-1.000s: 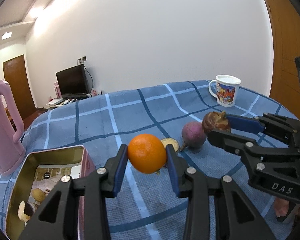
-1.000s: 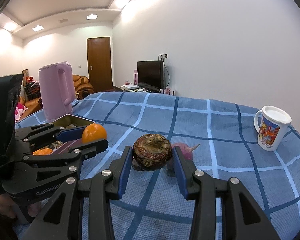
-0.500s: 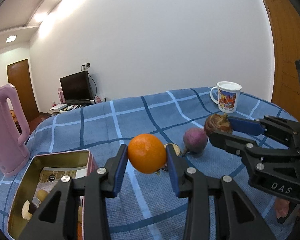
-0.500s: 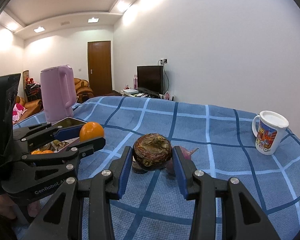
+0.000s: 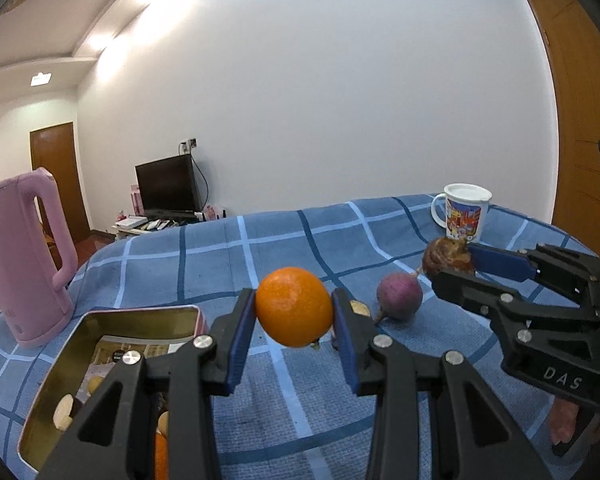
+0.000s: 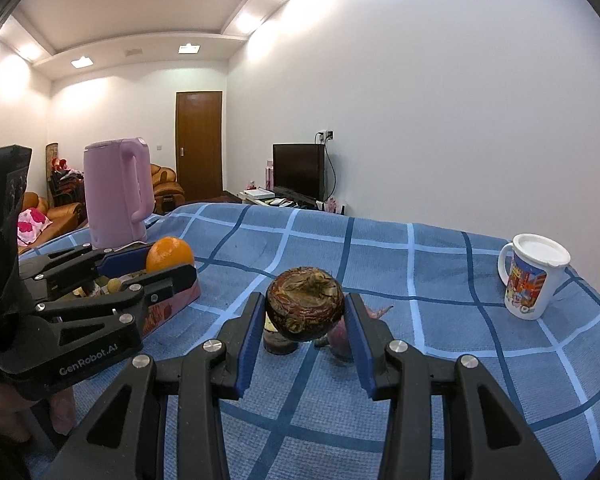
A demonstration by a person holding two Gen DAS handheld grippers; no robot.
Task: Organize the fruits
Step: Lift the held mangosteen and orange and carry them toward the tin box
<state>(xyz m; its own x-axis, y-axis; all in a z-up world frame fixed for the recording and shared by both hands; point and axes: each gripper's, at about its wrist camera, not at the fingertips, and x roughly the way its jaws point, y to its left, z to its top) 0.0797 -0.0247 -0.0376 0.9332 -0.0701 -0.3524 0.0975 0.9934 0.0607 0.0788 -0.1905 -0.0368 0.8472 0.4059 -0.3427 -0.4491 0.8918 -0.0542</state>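
Observation:
My left gripper is shut on an orange and holds it above the blue checked cloth, just right of an open pink tin that holds several fruits. My right gripper is shut on a dark brown mangosteen held above the cloth. The right gripper with the mangosteen shows at the right of the left wrist view. The left gripper with the orange shows at the left of the right wrist view, over the tin. A purple round fruit lies on the cloth.
A pink kettle stands left of the tin. A white printed mug stands at the far right of the cloth. A small tan fruit lies partly hidden behind my left finger. A dark small object lies under the mangosteen.
Both grippers have lifted their fruits slightly. The left gripper has shifted so more of the tin and kettle show.

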